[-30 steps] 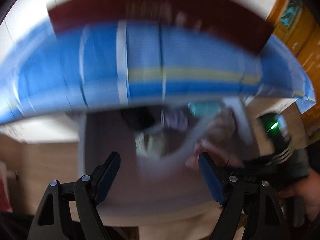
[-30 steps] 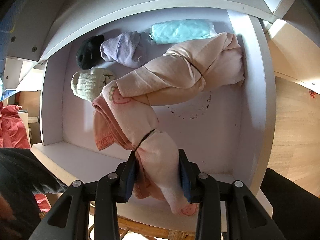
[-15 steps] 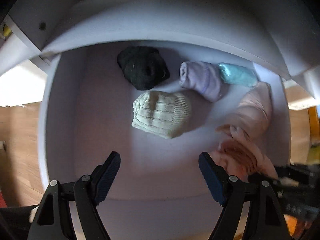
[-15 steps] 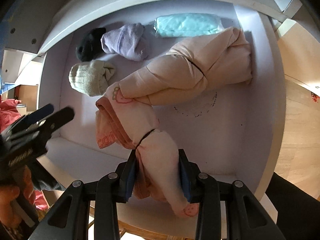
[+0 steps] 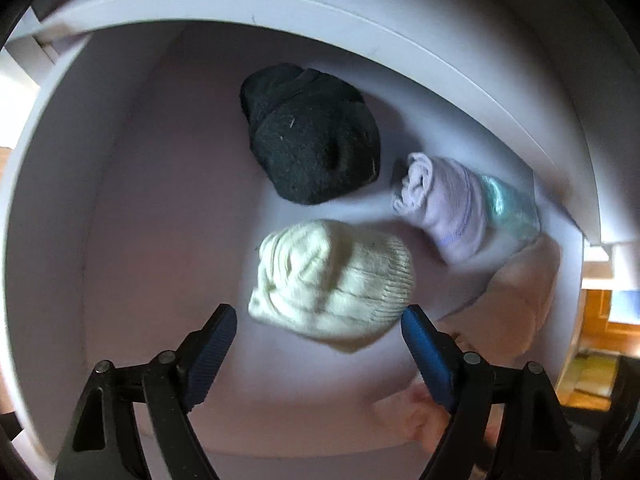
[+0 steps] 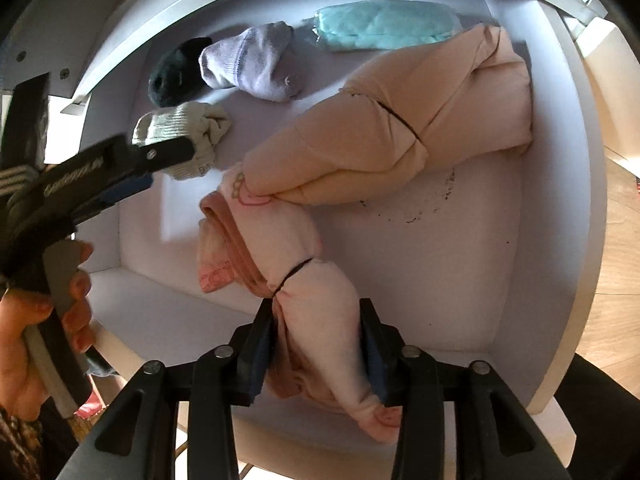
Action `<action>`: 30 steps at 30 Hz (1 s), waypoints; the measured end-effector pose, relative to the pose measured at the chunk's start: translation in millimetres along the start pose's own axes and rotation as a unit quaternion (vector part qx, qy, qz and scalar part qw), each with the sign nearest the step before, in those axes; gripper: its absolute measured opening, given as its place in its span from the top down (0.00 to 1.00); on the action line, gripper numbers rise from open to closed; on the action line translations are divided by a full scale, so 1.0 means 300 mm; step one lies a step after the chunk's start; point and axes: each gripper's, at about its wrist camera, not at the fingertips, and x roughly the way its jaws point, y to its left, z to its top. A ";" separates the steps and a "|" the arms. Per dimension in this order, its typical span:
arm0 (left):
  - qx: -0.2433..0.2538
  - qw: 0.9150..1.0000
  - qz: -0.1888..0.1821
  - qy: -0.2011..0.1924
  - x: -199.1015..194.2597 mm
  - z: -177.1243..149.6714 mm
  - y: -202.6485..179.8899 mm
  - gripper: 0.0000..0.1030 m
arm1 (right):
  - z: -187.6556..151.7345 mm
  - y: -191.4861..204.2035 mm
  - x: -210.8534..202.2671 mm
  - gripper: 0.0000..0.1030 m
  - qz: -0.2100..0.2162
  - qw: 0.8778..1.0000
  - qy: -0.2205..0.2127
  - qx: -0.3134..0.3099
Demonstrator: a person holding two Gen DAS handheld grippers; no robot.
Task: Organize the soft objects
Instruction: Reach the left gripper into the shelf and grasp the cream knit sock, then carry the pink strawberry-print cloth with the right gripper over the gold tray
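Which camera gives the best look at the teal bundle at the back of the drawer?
The right wrist view: the teal bundle lies there in full length along the back wall of the drawer. In the left wrist view only one shiny end shows, behind the lilac sock.

A: How many sock rolls lie in the drawer (image 6: 556, 184)?
B: Three: one black (image 6: 172, 74), one lilac (image 6: 252, 64), one cream (image 6: 188, 136).
A: Other soft items?
B: Two pink bundles, a peach one (image 6: 400, 128) and a pale pink one (image 6: 296, 272), plus one teal packet (image 6: 380, 26).
A: Tongs?
B: Two pairs, left (image 6: 132, 172) and right (image 6: 316, 350).
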 end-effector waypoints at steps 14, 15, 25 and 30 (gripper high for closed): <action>0.036 0.999 0.008 -0.001 0.017 0.029 -0.003 0.31 | -0.003 0.083 0.118 0.63 -0.059 0.995 0.031 -0.074; 0.036 0.999 0.007 0.001 0.022 0.015 -0.005 0.32 | -0.001 0.083 0.112 0.65 -0.058 0.995 0.025 -0.071; 0.028 0.999 0.038 0.001 -0.009 -0.011 0.048 0.35 | -0.007 0.128 0.021 0.67 -0.046 0.996 -0.012 -0.075; 0.024 0.998 0.054 0.005 -0.007 -0.010 0.045 0.35 | -0.032 0.136 -0.044 0.67 -0.042 0.997 -0.023 -0.069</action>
